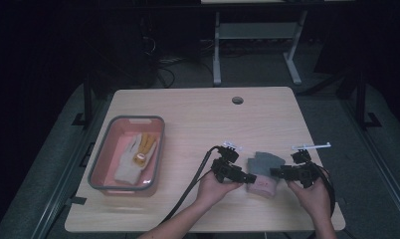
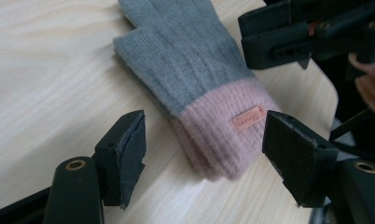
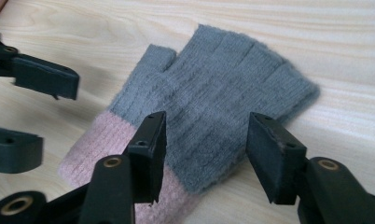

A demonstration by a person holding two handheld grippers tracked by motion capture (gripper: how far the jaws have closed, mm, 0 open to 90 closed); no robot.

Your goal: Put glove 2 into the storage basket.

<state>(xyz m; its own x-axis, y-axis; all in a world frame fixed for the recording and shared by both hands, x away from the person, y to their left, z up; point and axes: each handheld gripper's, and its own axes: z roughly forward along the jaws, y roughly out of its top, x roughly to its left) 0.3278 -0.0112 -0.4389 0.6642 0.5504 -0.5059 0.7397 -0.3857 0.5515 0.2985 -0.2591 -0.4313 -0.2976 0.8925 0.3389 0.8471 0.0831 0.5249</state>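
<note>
High view puts one cream-and-yellow knit glove (image 1: 133,158) already in the pink plastic tub (image 1: 99,154), while the grey-and-pink fingerless knit glove (image 1: 263,171) lies on the worktop (image 1: 198,119) between released left tongs (image 1: 250,178) and right tongs (image 1: 273,172), seemingly next to go.

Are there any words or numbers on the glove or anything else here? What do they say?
Small pink tag on the pink cuff of the grey glove: it carries writing, too blurred to read.
Glove in the tub: an orange patch, no readable text.
No other words or numbers can be read.
</note>
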